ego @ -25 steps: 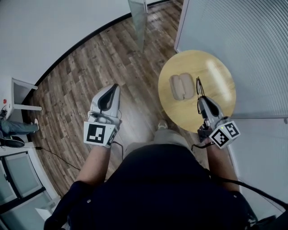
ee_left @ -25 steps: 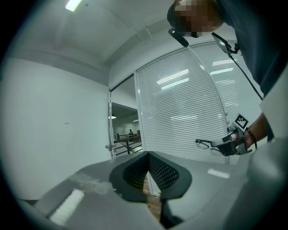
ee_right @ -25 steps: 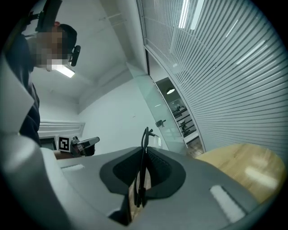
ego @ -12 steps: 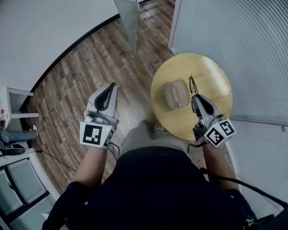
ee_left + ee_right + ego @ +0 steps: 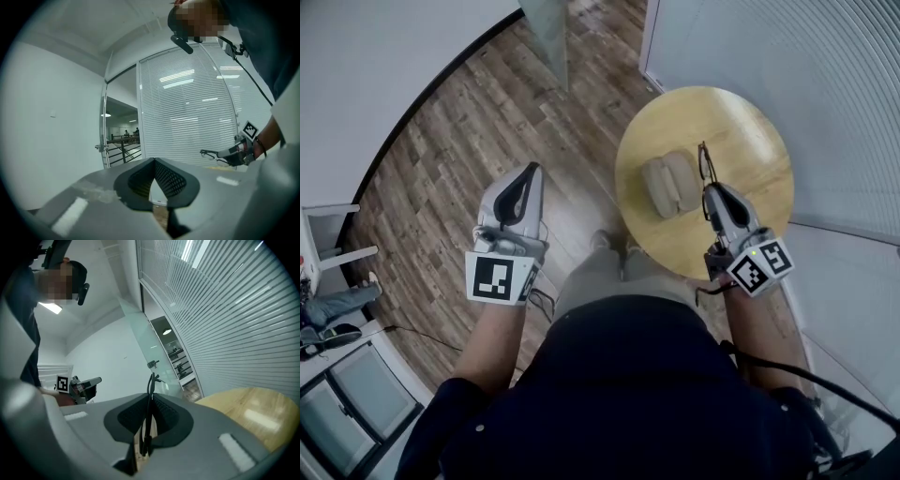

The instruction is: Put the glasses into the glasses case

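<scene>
Starting big: wood-plank floor (image 5: 469,122) across the left and far side, slatted glass partition (image 5: 825,103) on the right. Tucked against that partition, far right: a round wooden table (image 5: 750,131).

Next down in size, the left gripper (image 5: 528,178), hanging over bare floor well left of the table, claw pinched together on nothing at all. Then the right gripper (image 5: 710,195), poised over the table's near half, claw clamped tight on the glasses (image 5: 705,167).

Lying open on the table, left of centre and just left of those glasses: a beige glasses case (image 5: 672,185), both halves facing up, empty.

Smallest of all, the glasses themselves, held on edge, thin dark frame poking toward the far side, not yet in the case. Folded or not? Cannot tell.

Danger from here, by the look of it: only a thin bit of frame in the grip, so likely to swivel or slip on the way across. Nothing steadying the case either, with the spare claw so far off; easily skidded toward the table's left edge by a nudge. And going in on edge, liable to catch on the rim.
</scene>
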`<state>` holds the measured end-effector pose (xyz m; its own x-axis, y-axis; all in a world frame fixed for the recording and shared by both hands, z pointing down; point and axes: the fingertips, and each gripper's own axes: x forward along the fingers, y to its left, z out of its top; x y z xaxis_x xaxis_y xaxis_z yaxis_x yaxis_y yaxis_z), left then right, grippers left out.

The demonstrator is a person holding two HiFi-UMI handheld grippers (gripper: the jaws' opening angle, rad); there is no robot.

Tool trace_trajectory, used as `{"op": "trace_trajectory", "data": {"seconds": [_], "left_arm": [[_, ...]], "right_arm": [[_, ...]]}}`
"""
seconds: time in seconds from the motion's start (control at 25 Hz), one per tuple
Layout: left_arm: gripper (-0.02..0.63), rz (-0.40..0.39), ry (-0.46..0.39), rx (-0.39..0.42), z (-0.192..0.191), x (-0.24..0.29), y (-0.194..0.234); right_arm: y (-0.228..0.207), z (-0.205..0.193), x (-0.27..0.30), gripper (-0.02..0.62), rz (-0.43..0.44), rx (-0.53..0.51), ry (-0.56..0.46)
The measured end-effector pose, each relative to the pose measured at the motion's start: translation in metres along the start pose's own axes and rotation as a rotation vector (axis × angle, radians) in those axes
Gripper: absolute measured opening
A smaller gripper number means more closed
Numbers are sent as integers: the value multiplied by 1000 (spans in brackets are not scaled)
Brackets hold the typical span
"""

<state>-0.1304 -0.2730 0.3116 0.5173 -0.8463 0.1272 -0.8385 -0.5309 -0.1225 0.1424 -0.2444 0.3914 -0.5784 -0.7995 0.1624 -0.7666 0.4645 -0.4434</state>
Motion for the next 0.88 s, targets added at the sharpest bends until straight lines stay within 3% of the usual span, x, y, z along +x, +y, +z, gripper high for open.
{"op": "trace_trajectory", "data": {"seconds": [0.32,0.88], "left_arm": [[1,-38,66,-19,-30,22,12],[2,-81,76,-63,-83,58,8]], "right_arm": [[-10,-29,31,34,-28,25,60],[-45,-94,50,34,-80,78,127]]}}
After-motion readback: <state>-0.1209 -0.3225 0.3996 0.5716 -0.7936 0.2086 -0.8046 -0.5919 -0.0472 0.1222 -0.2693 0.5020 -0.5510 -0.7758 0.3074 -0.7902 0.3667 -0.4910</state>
